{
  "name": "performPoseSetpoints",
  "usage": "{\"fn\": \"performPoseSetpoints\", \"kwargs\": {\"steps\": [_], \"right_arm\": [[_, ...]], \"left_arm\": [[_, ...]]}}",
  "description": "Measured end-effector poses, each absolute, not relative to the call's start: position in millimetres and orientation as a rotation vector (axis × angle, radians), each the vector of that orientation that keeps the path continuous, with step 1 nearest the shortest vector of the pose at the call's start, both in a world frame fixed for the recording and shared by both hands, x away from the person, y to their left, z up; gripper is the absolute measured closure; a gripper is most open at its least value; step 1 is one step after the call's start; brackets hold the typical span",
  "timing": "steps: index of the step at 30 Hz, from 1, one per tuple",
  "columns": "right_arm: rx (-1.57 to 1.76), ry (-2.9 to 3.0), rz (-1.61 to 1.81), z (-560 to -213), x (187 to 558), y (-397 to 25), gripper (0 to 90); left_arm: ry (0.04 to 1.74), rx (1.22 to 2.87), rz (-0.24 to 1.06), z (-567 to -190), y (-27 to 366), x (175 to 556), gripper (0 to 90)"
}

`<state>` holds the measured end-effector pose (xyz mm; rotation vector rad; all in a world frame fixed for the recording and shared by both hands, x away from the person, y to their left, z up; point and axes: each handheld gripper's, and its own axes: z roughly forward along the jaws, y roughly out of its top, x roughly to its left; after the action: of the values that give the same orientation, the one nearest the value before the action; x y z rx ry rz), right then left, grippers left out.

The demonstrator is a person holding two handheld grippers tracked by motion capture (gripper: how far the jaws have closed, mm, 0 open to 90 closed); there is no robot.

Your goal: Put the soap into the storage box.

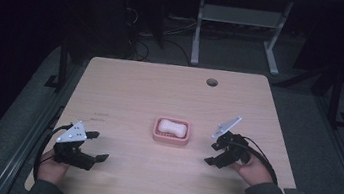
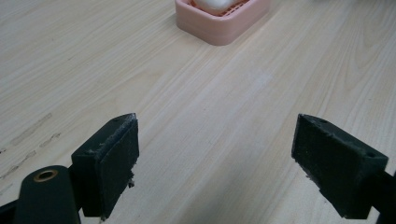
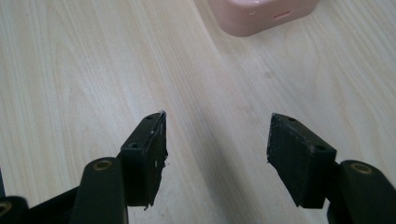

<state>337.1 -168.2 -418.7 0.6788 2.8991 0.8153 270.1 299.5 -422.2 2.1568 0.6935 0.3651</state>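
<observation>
though both hand-held grippers [image 1: 94, 146] [image 1: 213, 152] gape wide, empty, soap [image 2: 215, 4] in pink dish [image 2: 223, 24] cut off.

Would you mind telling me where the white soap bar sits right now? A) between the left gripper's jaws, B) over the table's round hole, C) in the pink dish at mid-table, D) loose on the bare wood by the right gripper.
C: the soap bar lies in the pink dish, with both grippers apart from it.
</observation>
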Motion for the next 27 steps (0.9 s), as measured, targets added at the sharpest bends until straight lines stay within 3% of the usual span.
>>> {"fn": "performPoseSetpoints", "kwargs": {"steps": [27], "right_arm": [[0.768,2.844,0.885,-433.7,305.1,-199.2,37.2]], "left_arm": [[0.691,2.164,0.362,-423.4,297.0,270.3,14.8]]}}
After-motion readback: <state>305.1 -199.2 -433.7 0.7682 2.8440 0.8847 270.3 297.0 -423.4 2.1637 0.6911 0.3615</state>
